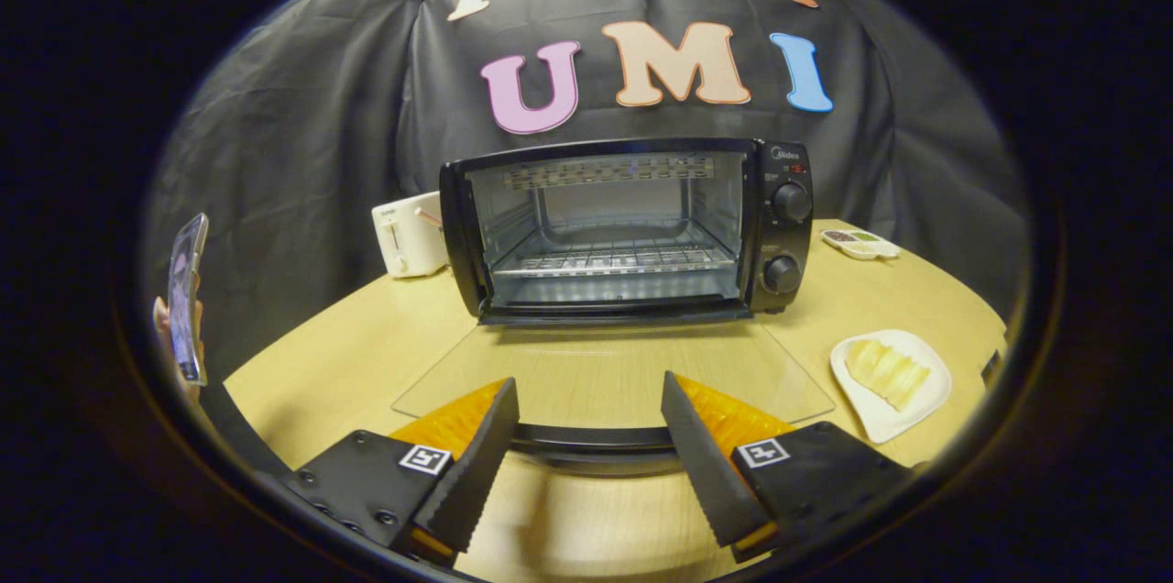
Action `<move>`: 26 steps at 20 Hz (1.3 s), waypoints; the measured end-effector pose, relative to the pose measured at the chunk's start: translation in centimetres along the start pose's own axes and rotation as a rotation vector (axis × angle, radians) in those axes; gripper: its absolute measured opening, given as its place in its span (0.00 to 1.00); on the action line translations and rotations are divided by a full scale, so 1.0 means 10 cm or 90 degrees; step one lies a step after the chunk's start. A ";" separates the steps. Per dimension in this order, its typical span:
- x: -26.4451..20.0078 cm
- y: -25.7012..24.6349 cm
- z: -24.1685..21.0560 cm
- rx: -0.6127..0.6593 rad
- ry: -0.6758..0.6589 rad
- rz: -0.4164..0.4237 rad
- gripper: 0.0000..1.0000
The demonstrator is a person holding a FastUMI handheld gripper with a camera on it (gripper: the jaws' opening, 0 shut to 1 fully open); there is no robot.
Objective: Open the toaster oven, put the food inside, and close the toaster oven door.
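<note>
The tool [586,418] is held wide open, nothing gripped; the lowered door's handle [591,438] is seen between its fingers. Beyond, the toaster oven [628,230] is shown open on the counter [367,354].

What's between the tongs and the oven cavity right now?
In the gripper view, the lowered glass door lies flat between the open tongs and the toaster oven; its handle sits between the fingers, ungripped.

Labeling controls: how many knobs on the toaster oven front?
2. Both sit on the toaster oven's right-hand panel: upper knob, lower knob directly below it. The tool is open, at the lowered door's handle.
</note>
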State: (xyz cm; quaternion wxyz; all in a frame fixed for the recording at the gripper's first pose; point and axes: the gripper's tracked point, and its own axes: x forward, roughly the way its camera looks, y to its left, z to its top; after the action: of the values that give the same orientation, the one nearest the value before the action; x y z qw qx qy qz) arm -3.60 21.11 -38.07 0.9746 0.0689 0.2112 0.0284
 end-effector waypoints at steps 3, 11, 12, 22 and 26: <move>-0.04 -0.01 0.13 0.006 -0.015 0.015 0.97; -0.42 -1.26 0.65 -0.020 -0.040 -0.057 0.98; -0.45 -1.49 0.67 -0.036 -0.030 -0.080 0.98; -0.29 -2.53 -0.03 -0.056 0.245 -0.074 0.98; -0.25 -2.69 -0.18 -0.058 0.286 -0.092 0.98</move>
State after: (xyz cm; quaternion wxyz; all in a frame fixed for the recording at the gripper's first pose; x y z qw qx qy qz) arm -5.94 -5.47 -42.58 0.9046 0.0019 0.4259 -0.0175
